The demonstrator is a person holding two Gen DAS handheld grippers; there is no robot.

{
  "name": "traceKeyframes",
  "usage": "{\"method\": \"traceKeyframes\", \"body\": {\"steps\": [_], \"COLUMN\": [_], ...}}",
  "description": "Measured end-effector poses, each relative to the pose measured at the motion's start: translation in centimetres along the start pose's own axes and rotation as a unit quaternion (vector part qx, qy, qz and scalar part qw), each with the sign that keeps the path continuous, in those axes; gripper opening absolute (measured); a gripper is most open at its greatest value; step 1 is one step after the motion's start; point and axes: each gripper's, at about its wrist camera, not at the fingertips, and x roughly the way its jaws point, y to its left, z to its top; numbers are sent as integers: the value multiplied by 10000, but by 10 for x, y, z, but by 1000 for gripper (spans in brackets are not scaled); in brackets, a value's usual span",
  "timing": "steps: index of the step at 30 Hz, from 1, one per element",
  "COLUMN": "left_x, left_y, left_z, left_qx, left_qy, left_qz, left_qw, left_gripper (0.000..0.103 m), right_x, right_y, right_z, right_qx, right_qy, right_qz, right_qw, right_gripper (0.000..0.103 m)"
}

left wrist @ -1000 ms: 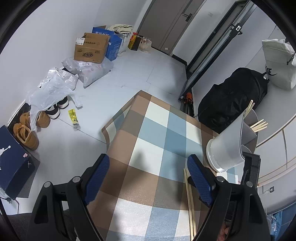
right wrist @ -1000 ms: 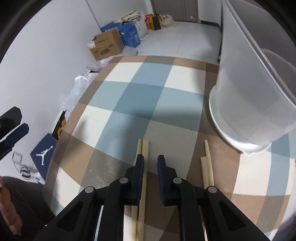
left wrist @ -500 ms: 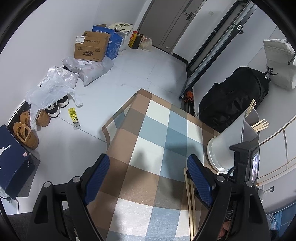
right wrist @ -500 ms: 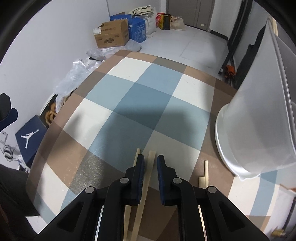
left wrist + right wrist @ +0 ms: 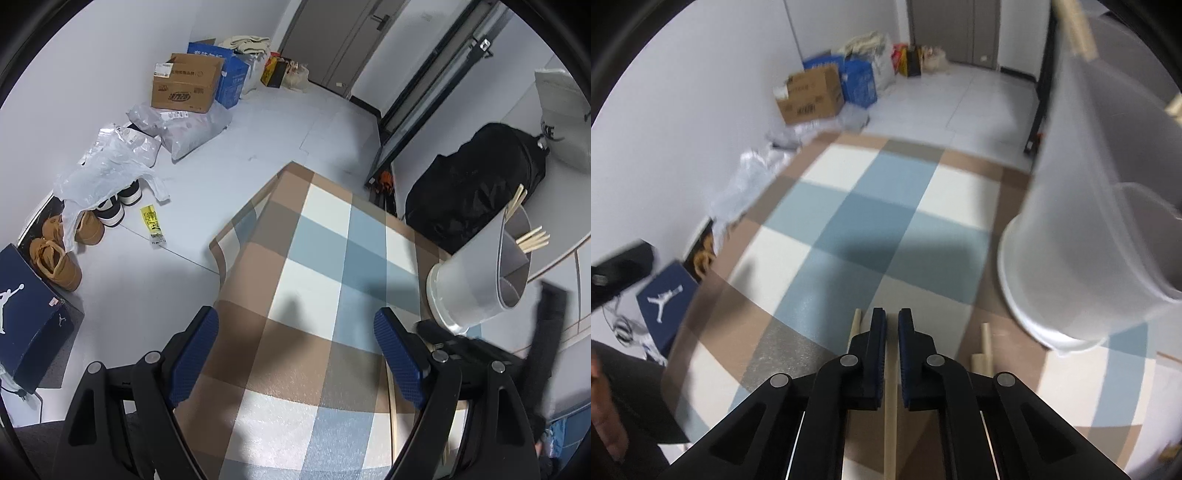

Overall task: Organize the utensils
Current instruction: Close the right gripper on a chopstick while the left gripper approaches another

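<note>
One chopstick [image 5: 891, 398] runs between the pads of my right gripper [image 5: 892, 332], whose jaws have just been closing down to a thin slot on it, while the other chopsticks [image 5: 983, 347] lie flat on the checked cloth [image 5: 886, 206] beside it. I judge the grey holder [image 5: 476, 280] sits close so each carry is short; several sticks already stand in it. My left gripper [image 5: 295, 350] hangs wide open over the cloth, holding nothing.

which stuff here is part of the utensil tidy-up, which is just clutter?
Job:
- chopstick clamped in right hand-held gripper
- loose chopsticks on checked tablecloth
- translucent holder, chopsticks already inside

Clutter:
- cardboard box
- shoes
- black bag
</note>
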Motion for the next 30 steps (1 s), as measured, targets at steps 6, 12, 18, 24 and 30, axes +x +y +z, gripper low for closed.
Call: {"method": "traceKeyframes", "body": {"steps": [6, 12, 18, 24, 30], "left_x": [14, 32, 46, 71, 82], "left_y": [-22, -49, -83, -95, -104], "left_z": [-9, -21, -28, -27, -23], "left_qx": [390, 793, 1203, 1158, 1086], "left_qy": [372, 856, 1109, 1567, 1789], "left_qz": [-20, 33, 234, 627, 855], "left_qw": [9985, 9932, 9862, 9788, 9741], "left_gripper": [83, 82, 81, 60, 49], "right_x": [-61, -110, -145, -162, -178], "right_y": [-15, -34, -58, -85, -104], "right_z": [-8, -11, -20, -28, -31], "right_qx": [169, 371, 545, 915, 1211], "right_qy": [-930, -1770, -2448, -2786, -3029], "right_qz": [136, 159, 128, 179, 326], "right_qw": [9954, 9834, 9680, 9559, 9447], "right_gripper": [6, 6, 6, 6, 6]}}
